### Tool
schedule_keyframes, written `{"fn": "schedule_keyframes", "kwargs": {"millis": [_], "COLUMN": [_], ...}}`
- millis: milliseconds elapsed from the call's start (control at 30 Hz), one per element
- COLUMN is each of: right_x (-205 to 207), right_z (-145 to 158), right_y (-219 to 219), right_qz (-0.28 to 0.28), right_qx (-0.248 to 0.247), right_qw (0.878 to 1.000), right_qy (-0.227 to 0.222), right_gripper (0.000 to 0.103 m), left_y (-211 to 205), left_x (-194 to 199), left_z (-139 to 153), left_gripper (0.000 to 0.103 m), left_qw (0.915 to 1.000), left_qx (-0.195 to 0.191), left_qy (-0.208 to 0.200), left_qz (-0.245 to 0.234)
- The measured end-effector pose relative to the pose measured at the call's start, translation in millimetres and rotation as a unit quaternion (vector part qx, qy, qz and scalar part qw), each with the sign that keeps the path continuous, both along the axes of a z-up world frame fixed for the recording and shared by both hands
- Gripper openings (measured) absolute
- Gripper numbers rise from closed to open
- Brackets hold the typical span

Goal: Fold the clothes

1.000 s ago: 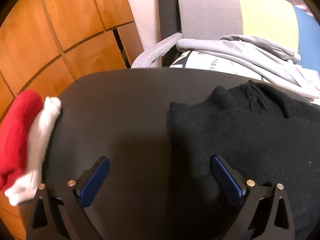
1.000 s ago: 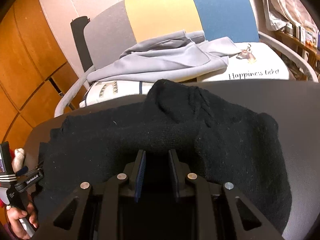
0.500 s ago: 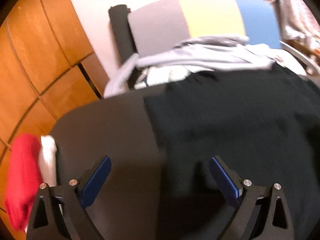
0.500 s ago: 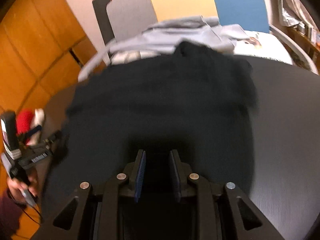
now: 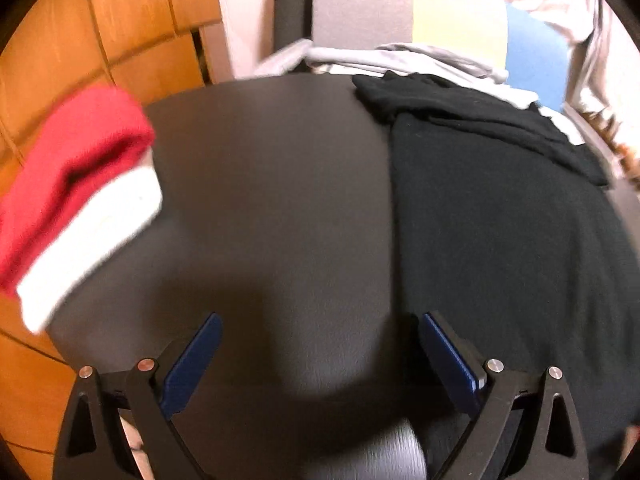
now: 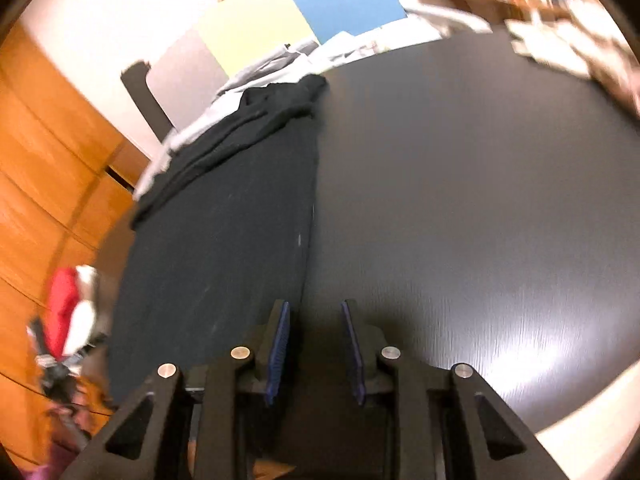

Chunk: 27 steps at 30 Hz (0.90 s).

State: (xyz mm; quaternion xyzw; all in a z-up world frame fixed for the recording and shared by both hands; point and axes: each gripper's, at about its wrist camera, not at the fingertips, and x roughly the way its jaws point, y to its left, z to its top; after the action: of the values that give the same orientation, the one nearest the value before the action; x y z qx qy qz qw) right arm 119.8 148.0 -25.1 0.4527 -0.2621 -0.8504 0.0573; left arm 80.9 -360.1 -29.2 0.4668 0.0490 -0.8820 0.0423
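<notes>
Now, black garment (image 5: pixel 500 232) flat on table (image 5: pixel 272 200), right claw (image 6: pixel 316 344) opening, empty

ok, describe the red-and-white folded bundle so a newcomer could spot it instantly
Start at the dark round table; a black knit garment lies spread over one side. On the opposite edge, beside the orange wooden panelling, sits the folded bundle. It is the only bright thing there: a red layer on a white one.
</notes>
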Motion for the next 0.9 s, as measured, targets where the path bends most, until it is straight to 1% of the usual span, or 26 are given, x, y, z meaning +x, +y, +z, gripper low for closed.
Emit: {"fn": "schedule_keyframes", "kwargs": {"millis": [67, 100, 133, 200, 300, 400, 500, 633, 733, 767, 800, 833, 867, 900], "right_x": [10.8, 13.9, 19.1, 25.1, 20.9, 21.0, 19.5, 20.1, 20.8, 19.4, 17.9, 16.8, 17.0, 15.8], "right_z": [-9.0, -11.6, -12.8, -15.2, -21.2, -24.1, -26.7, -31.3, -31.7, -28.9, -26.2, -23.5, -20.9, -18.3], "right_y": [3.5, 1.6, -0.9, -7.8, -21.0, -35.6, -45.7, -49.7, -52.7, -57.4, -62.0, -66.6, -70.6, -76.1], "right_qz": [0.001, 0.003, 0.006, 0.016, 0.038, 0.063, 0.069, 0.068, 0.07, 0.075, 0.079, 0.083, 0.086, 0.092], "right_qx": [-0.032, -0.038, -0.045, -0.066, -0.098, -0.107, -0.116, -0.143, -0.14, -0.12, -0.1, -0.08, -0.061, -0.026], "right_qw": [0.999, 0.999, 0.999, 0.998, 0.994, 0.992, 0.991, 0.987, 0.988, 0.99, 0.992, 0.993, 0.994, 0.995], "right_qy": [-0.011, -0.011, -0.003, 0.005, 0.01, 0.012, 0.014, 0.012, 0.011, 0.009, 0.008, 0.006, 0.004, -0.003], "right_gripper": [0.028, 0.028, 0.028, 0.029, 0.029, 0.029, 0.029, 0.029, 0.029, 0.027, 0.026, 0.026, 0.024, 0.015], "left_y": [-4.1, -3.6, 0.2, 9.1, 26.3, 40.6, 51.0, 60.2, 61.1, 60.2, 59.6, 59.2, 58.7, 58.5], "left_x": [13.6, 20.1, 26.9, 33.3, 35.9, 32.9, 33.7, 32.7, 30.3, 30.5, 31.2, 32.5, 33.7, 34.6], "left_z": [-6.7, -9.0, -9.4, -10.8, -10.5, -12.3, -14.0, -14.8, -16.0, -16.1, -15.7, -14.7, -13.6, -12.7], "left_gripper": [0.1, 0.1, 0.102, 0.102, 0.103, 0.103, 0.103, 0.103, 0.102, 0.1, 0.095, 0.088, 0.085, 0.077], "left_qw": [0.998, 0.9963, 0.9954, 0.9934, 0.9907, 0.9902, 0.9909, 0.9888, 0.9885, 0.9885, 0.9886, 0.9886, 0.9886, 0.9883], "left_qx": [0.059, 0.08, 0.088, 0.097, 0.095, 0.077, 0.059, 0.054, 0.057, 0.056, 0.055, 0.054, 0.053, 0.054], "left_qy": [-0.009, -0.009, -0.001, 0.003, 0.005, 0.004, 0.007, 0.003, 0.005, 0.007, 0.008, 0.01, 0.011, 0.012], "left_qz": [-0.019, -0.029, -0.038, -0.061, -0.097, -0.117, -0.12, -0.139, -0.14, -0.14, -0.14, -0.14, -0.141, -0.142]}}
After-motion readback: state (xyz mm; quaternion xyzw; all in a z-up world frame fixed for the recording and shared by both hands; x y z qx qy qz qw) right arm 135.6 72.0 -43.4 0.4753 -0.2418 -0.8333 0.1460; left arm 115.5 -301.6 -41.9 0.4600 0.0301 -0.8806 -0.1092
